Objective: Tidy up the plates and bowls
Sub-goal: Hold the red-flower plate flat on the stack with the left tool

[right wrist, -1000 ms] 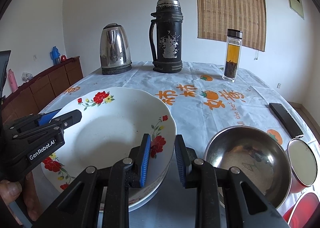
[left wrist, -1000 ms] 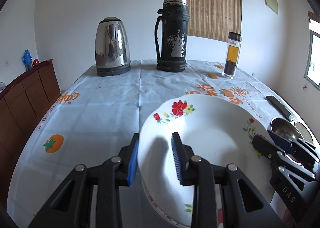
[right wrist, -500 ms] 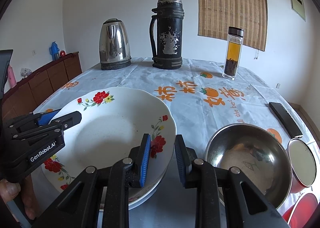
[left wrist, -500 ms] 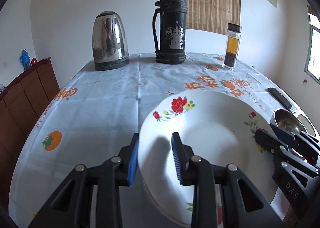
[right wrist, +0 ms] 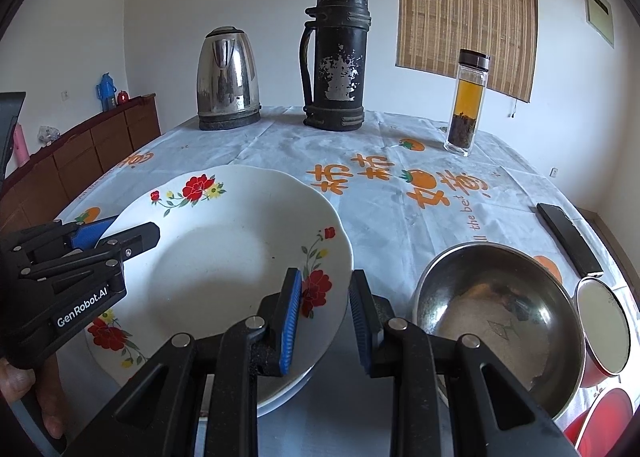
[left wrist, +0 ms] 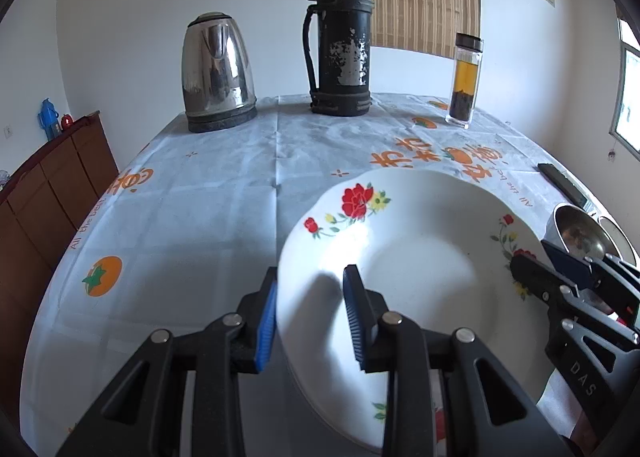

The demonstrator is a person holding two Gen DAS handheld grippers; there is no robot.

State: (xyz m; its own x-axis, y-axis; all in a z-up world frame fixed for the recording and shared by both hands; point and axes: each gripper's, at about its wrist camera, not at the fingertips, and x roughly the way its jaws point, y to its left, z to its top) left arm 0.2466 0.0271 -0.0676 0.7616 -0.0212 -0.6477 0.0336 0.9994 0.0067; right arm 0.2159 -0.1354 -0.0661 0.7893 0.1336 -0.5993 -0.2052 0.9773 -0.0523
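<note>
— white china with red flowers, that was the plate [right wrist: 224, 257] between my two hands. where exactly did it sit?

— it sat low over the desk [left wrist: 208, 193], on the near side, with another plate rim [right wrist: 296, 389] showing just under its near edge in the right wrist view. whether it touched that lower one, i could not tell.

— and my left hand-held gripper [left wrist: 310, 313]?

— its two blue pads straddled the plate's left rim, one pad outside and one over the inner slope, with a narrow gap between them. i could not tell whether the pads actually pressed the china.

— my right hand-held gripper [right wrist: 325, 317]?

— much the same on the opposite rim: one blue pad lay over the red flower on the plate's edge, the other stood just outside it, narrowly apart. again, i could not tell if it gripped.

— what stood to the right?

— a steel bowl [right wrist: 500, 313] lay just beside the plate, and a red cup [right wrist: 604, 337] was touching or nearly touching the bowl's right side. a black remote [right wrist: 568, 237] lay further back near the desk edge.

— and at the far end?

— a steel kettle [left wrist: 218, 73], a worn black flask [left wrist: 340, 45] and a glass tea bottle [left wrist: 466, 81] stood upright in a row, well apart from the plate. a wooden sideboard [left wrist: 52, 193] ran along the left wall.
</note>
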